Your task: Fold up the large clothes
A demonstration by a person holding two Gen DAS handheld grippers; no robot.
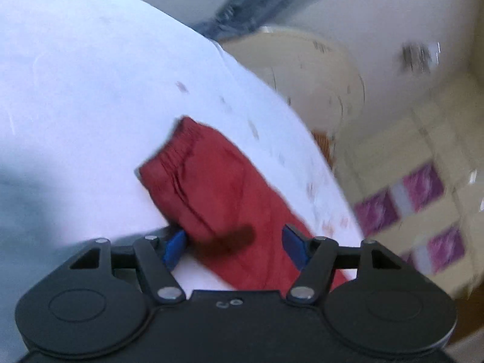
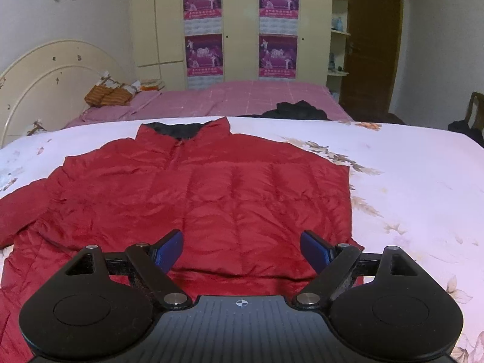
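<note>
Both the left gripper (image 1: 233, 245) and right gripper (image 2: 242, 249) are matte black with blue fingertips (image 2: 171, 249). Silver screws pin their linkage arms. The right body is ribbed, bearing a small white crosshair mark.

Bare white floral bedspread (image 2: 408, 181) lies open at right of the right-wrist frame, beside the red jacket (image 2: 196, 199) filling the centre. At upper left the headboard (image 2: 39, 72) bounds the space; behind, a dark garment (image 2: 296, 110) sits on the pink bed (image 2: 242, 96).
</note>
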